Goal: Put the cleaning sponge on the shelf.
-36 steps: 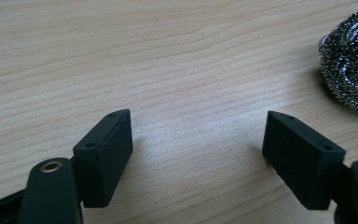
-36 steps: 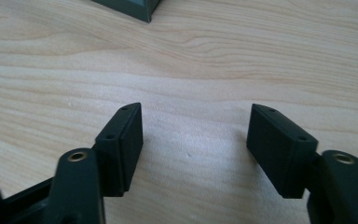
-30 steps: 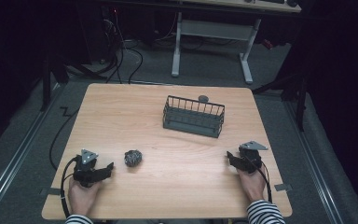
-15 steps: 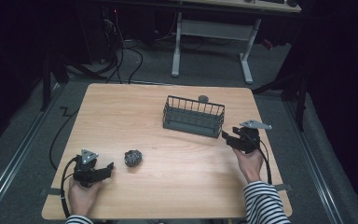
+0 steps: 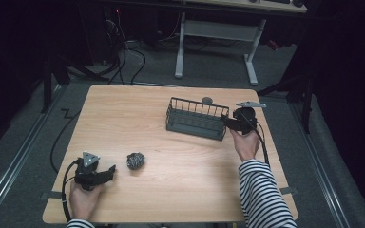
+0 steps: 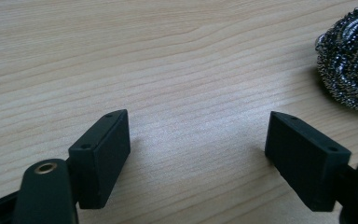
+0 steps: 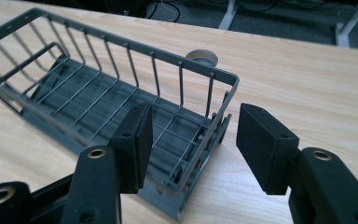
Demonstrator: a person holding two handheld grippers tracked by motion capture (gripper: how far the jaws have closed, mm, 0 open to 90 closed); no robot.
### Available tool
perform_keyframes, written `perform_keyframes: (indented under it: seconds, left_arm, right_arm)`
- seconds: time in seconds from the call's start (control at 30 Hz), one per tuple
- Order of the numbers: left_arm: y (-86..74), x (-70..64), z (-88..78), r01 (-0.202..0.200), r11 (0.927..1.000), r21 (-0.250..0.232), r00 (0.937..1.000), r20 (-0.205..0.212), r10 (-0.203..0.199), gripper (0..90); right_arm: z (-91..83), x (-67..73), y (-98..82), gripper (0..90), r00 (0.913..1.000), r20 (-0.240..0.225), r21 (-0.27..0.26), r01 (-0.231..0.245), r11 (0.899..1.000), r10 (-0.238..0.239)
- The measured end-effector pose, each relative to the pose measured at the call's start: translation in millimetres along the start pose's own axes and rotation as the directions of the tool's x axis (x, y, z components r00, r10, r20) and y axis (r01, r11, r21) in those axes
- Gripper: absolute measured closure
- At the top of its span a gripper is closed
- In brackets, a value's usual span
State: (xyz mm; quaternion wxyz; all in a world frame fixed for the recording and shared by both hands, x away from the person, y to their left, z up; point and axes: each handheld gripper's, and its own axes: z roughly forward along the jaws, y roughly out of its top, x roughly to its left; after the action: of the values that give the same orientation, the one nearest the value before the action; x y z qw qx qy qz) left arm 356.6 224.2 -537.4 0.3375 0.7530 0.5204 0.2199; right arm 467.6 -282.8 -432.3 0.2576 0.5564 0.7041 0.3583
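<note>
Big light wooden counter takes up most of the high view, sitting on a grey floor with cables trailing off behind it. On the far right part of the counter there's a dark grey wire basket, long and narrow, standing upright with nothing inside that I can see. In the right gripper view the basket's short end wall sits right between the two black jaws, one jaw over the inside of the basket and the other outside the wall, but the pads aren't pressing on the wire, there's a gap on both sides. So the right claw is half-wide around that end wall, and its jaws have just been closing in. A hand with a striped sleeve holds it at the basket's right end. Just behind the basket there's a small round grey disc lying flat on the wood. Over at the near left, the left claw rests low over the bare counter with its jaws spread fairly wide and nothing between them. A steel wool scrubber sits just beside it, off to its right, not touching.
</note>
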Motion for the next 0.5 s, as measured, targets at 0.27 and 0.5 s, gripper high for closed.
perform_keyframes:
  seconds: [0.27,0.5]
  left_arm:
    - [0.0,-0.1,0.0,0.000,1.0000,0.000,1.0000,-0.001,0.000,22.7]
    - [0.0,-0.3,0.0,-0.001,1.0000,0.001,1.0000,-0.003,0.001,23.1]
  right_arm:
    - [21.7,-0.6,-6.7,50.1,0.9987,-0.019,0.062,-0.046,0.997,0.047]
    - [20.5,-0.2,-9.1,60.5,0.9995,-0.031,0.104,0.003,0.995,0.000]
